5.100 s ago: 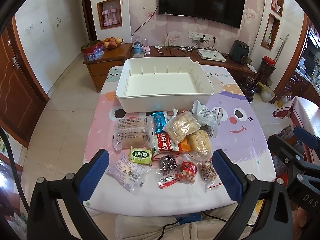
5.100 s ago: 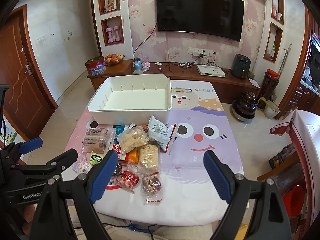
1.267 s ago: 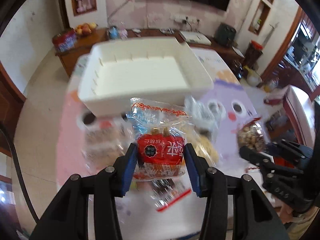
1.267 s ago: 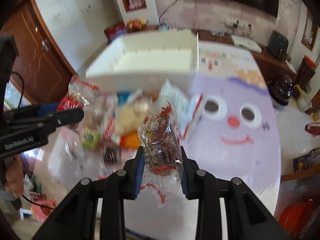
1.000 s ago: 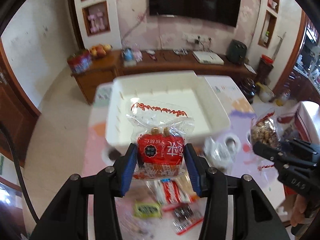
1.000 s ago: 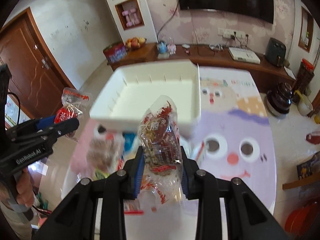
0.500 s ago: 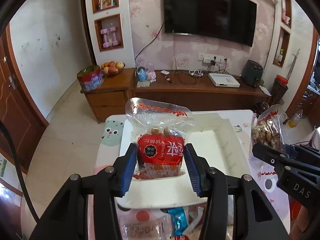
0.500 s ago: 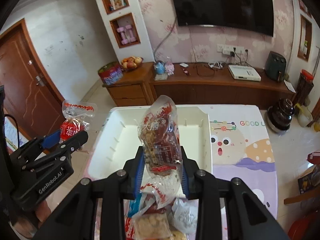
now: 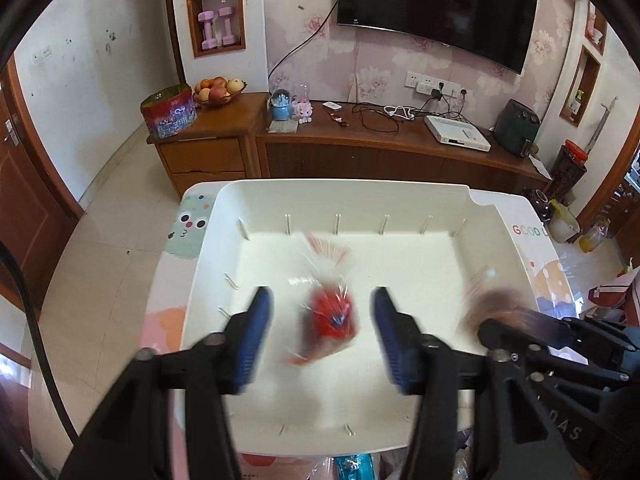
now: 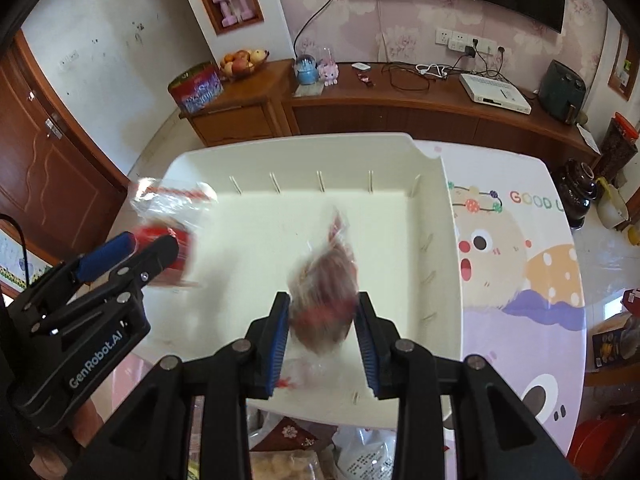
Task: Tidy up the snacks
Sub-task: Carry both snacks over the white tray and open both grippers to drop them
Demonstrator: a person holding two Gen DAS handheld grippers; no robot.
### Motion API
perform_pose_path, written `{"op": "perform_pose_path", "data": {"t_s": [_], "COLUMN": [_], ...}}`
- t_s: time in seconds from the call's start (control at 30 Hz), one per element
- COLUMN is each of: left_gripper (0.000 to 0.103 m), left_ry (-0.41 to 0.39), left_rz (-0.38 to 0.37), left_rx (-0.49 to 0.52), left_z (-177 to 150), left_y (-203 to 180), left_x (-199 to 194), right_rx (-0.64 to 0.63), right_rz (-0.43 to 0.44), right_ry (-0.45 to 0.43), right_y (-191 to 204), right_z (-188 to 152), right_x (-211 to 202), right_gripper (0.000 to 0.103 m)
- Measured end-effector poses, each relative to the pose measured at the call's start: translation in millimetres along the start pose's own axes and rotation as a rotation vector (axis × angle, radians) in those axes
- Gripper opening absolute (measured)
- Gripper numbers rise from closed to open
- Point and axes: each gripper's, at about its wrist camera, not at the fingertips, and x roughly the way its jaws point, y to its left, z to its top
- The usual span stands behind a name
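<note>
The white bin (image 9: 344, 186) fills both views, seen from above. My left gripper (image 9: 323, 336) hangs over its middle; its jaws are opening and stand well apart. A red snack packet (image 9: 332, 320) is blurred between them, clear of both pads, over the bin floor. My right gripper (image 10: 323, 336) is over the bin's (image 10: 292, 140) near right part. Its jaws are just starting to open, with the pads still against a brown nut packet (image 10: 324, 300), blurred and tilted. The right wrist view shows the left gripper (image 10: 132, 248) and the red packet (image 10: 168, 248) at the left.
The bin stands on a table with a cartoon cloth (image 10: 520, 240). Several loose snack packets (image 10: 280, 464) lie just in front of the bin. Beyond the table are a wooden sideboard (image 9: 360, 148) with a fruit bowl (image 9: 218, 90) and tin, and a wall television.
Both grippers came forward and down over the bin. The left jaws opened and let go of the red packet. The nut packet now looks blurred and tilted between the right pads.
</note>
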Motion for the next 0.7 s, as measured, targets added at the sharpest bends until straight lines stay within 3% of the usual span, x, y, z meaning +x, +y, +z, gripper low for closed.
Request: {"op": "perform_pose_path", "data": {"t_s": [0.07,0.17,0.3,0.47,0.7], "left_gripper": [0.095,0.096,0.096,0.096,0.096], "left_ry": [0.008,0.016,0.000,-0.091,-0.130], "left_rz": [0.020,-0.020,-0.034,-0.003,-0.068], "left_rx": [-0.016,-0.055,-0.101,-0.027,-0.002], "left_z": [-1.7,-5.1,-11.0,-22.2,-31.7], "left_y": [1.1,6.1,11.7,3.0,-3.0], "left_x": [0.6,-2.5,-9.6,-34.3,-70.7], "right_rx": [-0.007,0.003,0.051,0.054,-0.005], "right_rz": [0.000,-0.015,0.021,-0.004,-0.061], "right_ry": [-0.005,-0.020,-0.056,-0.102,-0.179], "right_y": [0.1,-4.0,-11.8,-10.9,-0.2], "right_z": [-2.5,-6.6,-11.6,-17.0,-27.0], "right_x": [2.0,1.6,-7.0,-21.6,-48.0], "right_gripper": [0.035,0.043,0.043,0.043,0.043]}}
